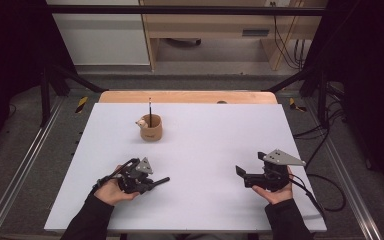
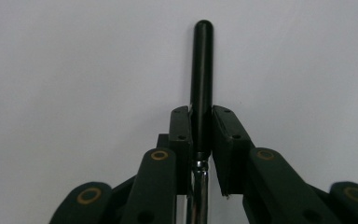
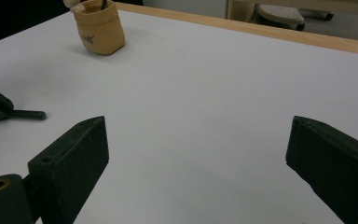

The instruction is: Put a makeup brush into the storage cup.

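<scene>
We see the left claw (image 2: 200, 128) pinching a black pen (image 2: 201, 70) pointing toward three o'clock; our right claw (image 3: 196, 154) stands spread above the tabletop (image 1: 205, 150).

I see a white table top (image 1: 205, 165) with a bare wooden strip (image 1: 187, 96) along its far edge — matte, plain. One thing stands directly on it: a small tan cup (image 1: 151, 129), far-left of centre, upright, with a thin dark stick (image 1: 150, 111) rising out of it and a pale little figure (image 1: 141, 122) at its rim. In the right gripper view the cup (image 3: 98, 28) sits well back from the wooden edge.
</scene>
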The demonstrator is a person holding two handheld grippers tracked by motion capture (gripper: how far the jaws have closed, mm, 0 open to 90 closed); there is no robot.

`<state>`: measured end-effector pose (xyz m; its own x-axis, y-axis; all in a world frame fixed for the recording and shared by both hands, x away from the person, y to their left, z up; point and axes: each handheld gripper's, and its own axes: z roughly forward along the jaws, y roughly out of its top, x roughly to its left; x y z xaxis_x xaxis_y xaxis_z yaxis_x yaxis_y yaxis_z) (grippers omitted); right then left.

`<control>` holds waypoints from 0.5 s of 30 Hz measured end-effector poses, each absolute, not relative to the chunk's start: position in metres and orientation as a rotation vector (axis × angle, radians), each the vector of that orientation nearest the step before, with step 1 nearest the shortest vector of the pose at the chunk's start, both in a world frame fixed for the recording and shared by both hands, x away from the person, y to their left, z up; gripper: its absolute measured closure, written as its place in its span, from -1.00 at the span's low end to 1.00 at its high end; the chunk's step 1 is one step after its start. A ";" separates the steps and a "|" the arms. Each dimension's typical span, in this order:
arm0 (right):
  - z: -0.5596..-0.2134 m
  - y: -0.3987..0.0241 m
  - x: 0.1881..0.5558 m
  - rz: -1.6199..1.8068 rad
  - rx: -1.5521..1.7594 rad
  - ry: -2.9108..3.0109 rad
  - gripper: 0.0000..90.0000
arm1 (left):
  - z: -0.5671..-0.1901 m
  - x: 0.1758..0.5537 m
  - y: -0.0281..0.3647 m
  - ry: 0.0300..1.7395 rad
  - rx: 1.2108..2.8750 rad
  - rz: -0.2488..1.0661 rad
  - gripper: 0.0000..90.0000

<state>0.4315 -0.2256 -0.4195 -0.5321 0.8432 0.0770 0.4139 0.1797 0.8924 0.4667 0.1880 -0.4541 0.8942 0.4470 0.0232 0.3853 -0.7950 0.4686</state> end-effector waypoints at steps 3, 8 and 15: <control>-0.420 -0.226 0.432 1.312 1.179 2.026 -0.86 | -0.454 0.467 0.188 0.618 2.596 0.178 0.74; -0.420 -0.226 0.432 1.315 1.180 2.025 -0.86 | -0.454 0.468 0.187 0.639 2.593 0.175 0.74; -0.420 -0.226 0.432 1.313 1.173 2.026 -0.86 | -0.452 0.469 0.190 0.622 2.619 0.171 0.50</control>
<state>0.4320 -0.2256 -0.4200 -0.5350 0.8418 0.0723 0.4099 0.1837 0.8934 0.4691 0.1900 -0.4516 0.8911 0.4534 0.0183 0.3987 -0.8016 0.4455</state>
